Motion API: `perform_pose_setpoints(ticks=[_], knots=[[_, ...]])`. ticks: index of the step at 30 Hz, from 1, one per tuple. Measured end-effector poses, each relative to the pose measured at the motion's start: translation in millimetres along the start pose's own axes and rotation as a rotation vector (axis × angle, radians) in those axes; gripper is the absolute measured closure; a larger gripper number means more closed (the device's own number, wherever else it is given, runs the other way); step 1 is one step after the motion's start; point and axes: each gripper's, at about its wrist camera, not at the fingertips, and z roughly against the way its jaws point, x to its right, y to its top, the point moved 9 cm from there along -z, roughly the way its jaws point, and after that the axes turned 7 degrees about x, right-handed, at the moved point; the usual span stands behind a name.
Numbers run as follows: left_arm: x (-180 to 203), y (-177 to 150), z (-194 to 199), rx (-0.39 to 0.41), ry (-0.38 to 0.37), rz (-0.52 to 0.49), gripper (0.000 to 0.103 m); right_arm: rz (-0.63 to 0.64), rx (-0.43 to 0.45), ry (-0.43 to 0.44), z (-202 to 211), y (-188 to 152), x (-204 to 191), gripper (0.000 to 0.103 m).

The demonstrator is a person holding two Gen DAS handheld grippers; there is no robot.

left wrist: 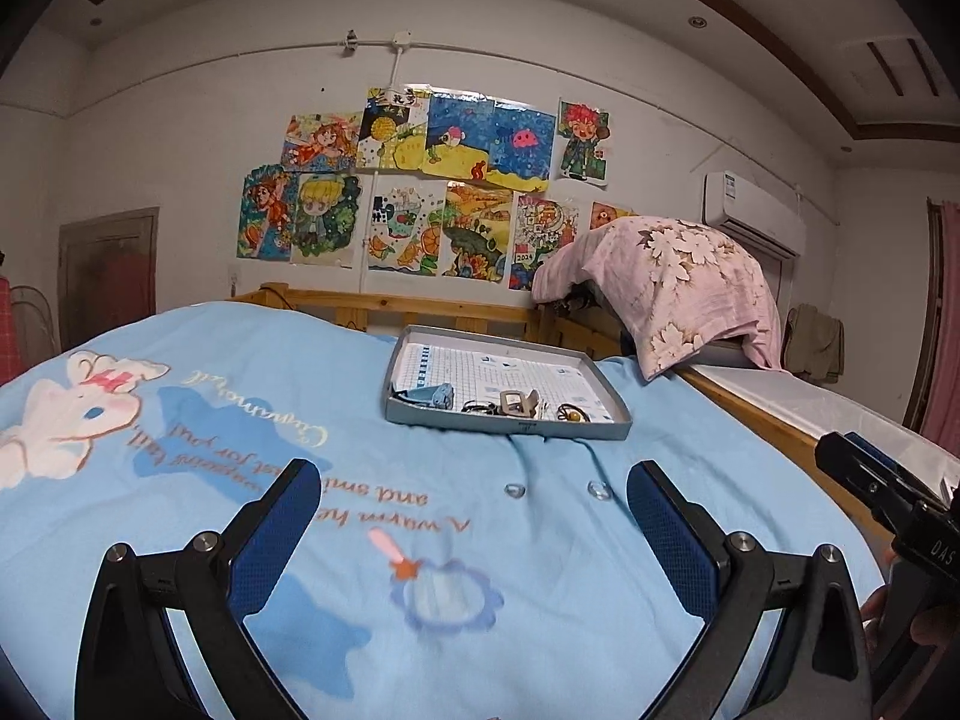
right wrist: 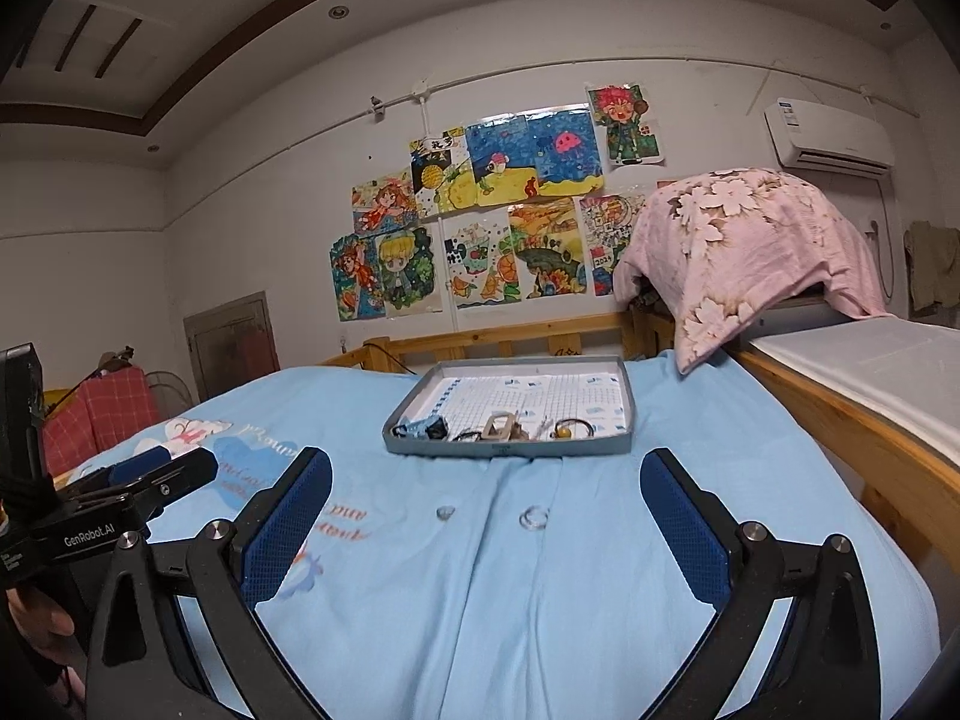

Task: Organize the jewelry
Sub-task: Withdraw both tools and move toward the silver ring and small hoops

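Observation:
A grey shallow tray (left wrist: pixel 510 427) (right wrist: pixel 507 450) lies on the light-blue bedspread (left wrist: pixel 300 420), lined with gridded paper. Along its near edge lie a blue piece (left wrist: pixel 429 394), dark loops (left wrist: pixel 477 407), a beige clasp (left wrist: pixel 515 403) (right wrist: pixel 499 425) and a yellow bead (left wrist: pixel 573 414) (right wrist: pixel 564 432). Two clear rings (left wrist: pixel 515 489) (left wrist: pixel 598 489) rest on the spread in front of the tray, also seen in the right wrist view (right wrist: pixel 445 512) (right wrist: pixel 534 517). My left gripper (left wrist: pixel 472 474) is open and empty, short of the rings. My right gripper (right wrist: pixel 486 459) has its jaws spread wide with nothing between them.
A pink floral pillow (left wrist: pixel 672 294) (right wrist: pixel 738 252) is heaped at the tray's far right. A wooden headboard (left wrist: pixel 420 309) runs behind the tray and a wooden side rail (right wrist: pixel 870 438) along the right. Each gripper shows at the edge of the other's view (left wrist: pixel 864 474) (right wrist: pixel 162 474).

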Motion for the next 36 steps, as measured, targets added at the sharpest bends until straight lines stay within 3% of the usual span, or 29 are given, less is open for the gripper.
perform_pose_setpoints(ticks=[9,16,36], knots=[[4.1,-12.3,25.3,0.004,0.003,-0.014,0.000,0.005,-0.020,-0.030,38.8,-20.8,-2.1,0.002],[9.9,-4.0,16.2,0.005,-0.003,-0.015,0.000,-0.006,-0.019,-0.034,35.3,-17.7,3.7,0.002],[8.5,44.7,-93.2,0.009,-0.007,-0.017,0.000,0.040,0.063,-0.030,-73.3,39.3,9.1,0.002]])
